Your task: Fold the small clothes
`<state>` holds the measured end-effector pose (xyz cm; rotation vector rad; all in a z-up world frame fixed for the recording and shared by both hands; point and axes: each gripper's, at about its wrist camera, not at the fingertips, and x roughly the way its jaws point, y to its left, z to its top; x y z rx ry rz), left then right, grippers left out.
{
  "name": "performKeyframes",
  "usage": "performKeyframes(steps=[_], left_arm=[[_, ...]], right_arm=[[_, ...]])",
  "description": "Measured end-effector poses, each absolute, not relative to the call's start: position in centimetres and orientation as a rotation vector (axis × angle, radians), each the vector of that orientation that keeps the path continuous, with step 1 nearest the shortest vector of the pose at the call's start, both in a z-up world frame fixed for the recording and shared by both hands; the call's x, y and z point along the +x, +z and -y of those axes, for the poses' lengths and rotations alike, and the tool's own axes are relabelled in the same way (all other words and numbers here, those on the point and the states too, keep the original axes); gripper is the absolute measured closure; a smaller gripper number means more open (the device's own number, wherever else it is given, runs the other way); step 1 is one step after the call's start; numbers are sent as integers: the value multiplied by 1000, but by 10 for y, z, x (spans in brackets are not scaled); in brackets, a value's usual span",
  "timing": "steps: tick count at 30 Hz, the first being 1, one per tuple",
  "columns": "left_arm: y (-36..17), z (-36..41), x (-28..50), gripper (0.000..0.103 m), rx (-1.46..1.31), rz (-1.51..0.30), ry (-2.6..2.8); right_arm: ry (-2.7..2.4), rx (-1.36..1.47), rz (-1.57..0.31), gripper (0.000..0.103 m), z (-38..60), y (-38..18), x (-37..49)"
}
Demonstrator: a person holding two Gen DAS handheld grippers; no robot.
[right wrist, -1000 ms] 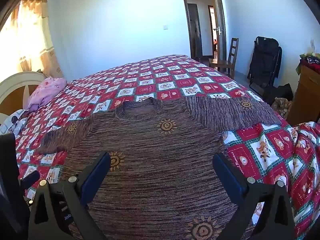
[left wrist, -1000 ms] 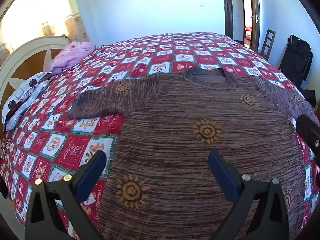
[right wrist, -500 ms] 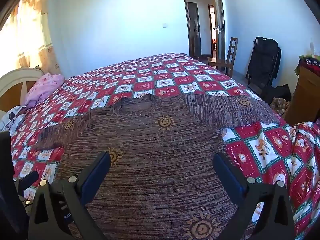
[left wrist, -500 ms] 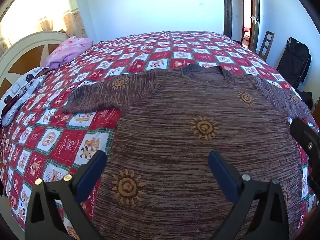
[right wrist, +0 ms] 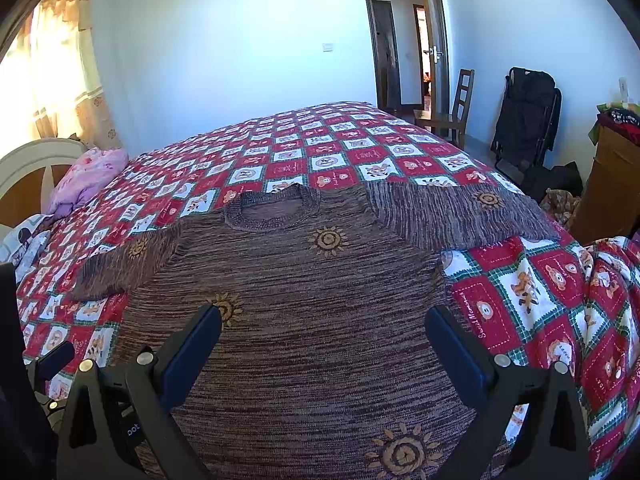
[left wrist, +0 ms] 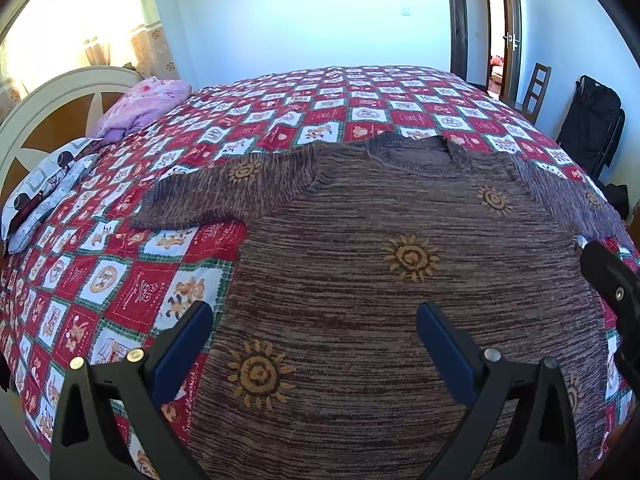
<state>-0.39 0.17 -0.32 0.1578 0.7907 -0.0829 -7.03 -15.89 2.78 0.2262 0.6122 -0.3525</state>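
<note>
Where it lies: the jumper is spread flat, front up, on the quilt of the bed, its neck pointing to the far side and both sleeves stretched out sideways; its hem is nearest the cameras.
Jumper: brown streaked knit with yellow sun marks; unfolded; one sun sits mid-chest, another low on the left side.
Left sleeve: lies on the quilt, angled out toward the headboard; its cuff end rests on the red and white squares.
Right sleeve: reaches toward the bed's edge on the door side; flat on the quilt.
Left gripper: released, jaws wide apart, holding nothing; it hovers over the lower left part of the jumper, one finger above the jumper's side edge, the other above the knit.
Right gripper: released too, jaws spread, empty; it hangs over the lower right part of the jumper, its right finger near the jumper's side edge; whether either gripper touches the cloth cannot be told.
Quilt: red, white and green squares with bear prints; it covers the whole bed.
Head of bed: a pink bundle and a patterned pillow lie well apart from the jumper.
Room: a wooden chair and a black folded frame stand by the far wall, beside an open door.
</note>
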Motion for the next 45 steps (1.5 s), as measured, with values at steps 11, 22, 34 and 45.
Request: performKeyframes(steps=[11,22,34,45], left_arm=[[-2,-1,-5,0,161,-791,-88],[-2,-2,-4,0,136,-798,-98],[-3,-2,-4,0,135,-800,-95],[-7,-5,-3,0,99,-822,-113]], right_arm=[[-353,225,-612,1,159,28,-71],[-354,229,-618,1,159,27,-72],[-357,236,-626,1,159,26,-72],[-357,236,-636,1,159,23,-71]])
